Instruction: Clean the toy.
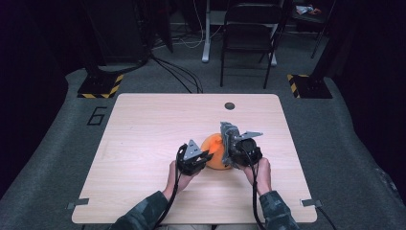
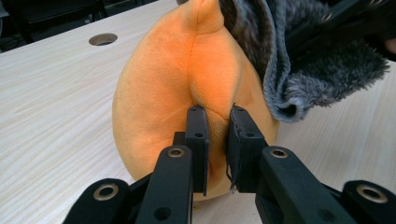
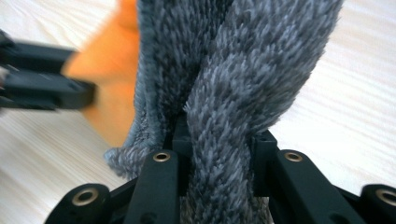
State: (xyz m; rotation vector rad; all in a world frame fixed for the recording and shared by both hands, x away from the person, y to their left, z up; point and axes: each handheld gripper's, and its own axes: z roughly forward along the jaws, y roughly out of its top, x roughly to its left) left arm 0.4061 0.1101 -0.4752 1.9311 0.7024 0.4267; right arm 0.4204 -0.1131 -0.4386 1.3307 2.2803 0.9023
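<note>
An orange plush toy (image 1: pixel 216 152) sits mid-table (image 1: pixel 143 124), bare wood all around, its narrow end pointing up. The left gripper (image 2: pixel 217 142) pinches its fabric; the right gripper (image 3: pixel 217 154) clamps grey fur (image 3: pixel 243 70).

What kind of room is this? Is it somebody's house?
Probably not a house; it looks like a lab or workshop. Yellow-and-black striped stand bases sit on grey carpet, cables trail across the floor, and a folding chair faces a bare wooden table.

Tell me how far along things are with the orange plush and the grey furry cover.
Both grips look made: the left tool pinches a fold of the orange plush, and the right tool clamps the grey furry cover. The cover drapes against the plush, partly on. What remains is working the two fully together or apart; which, I cannot tell.
</note>
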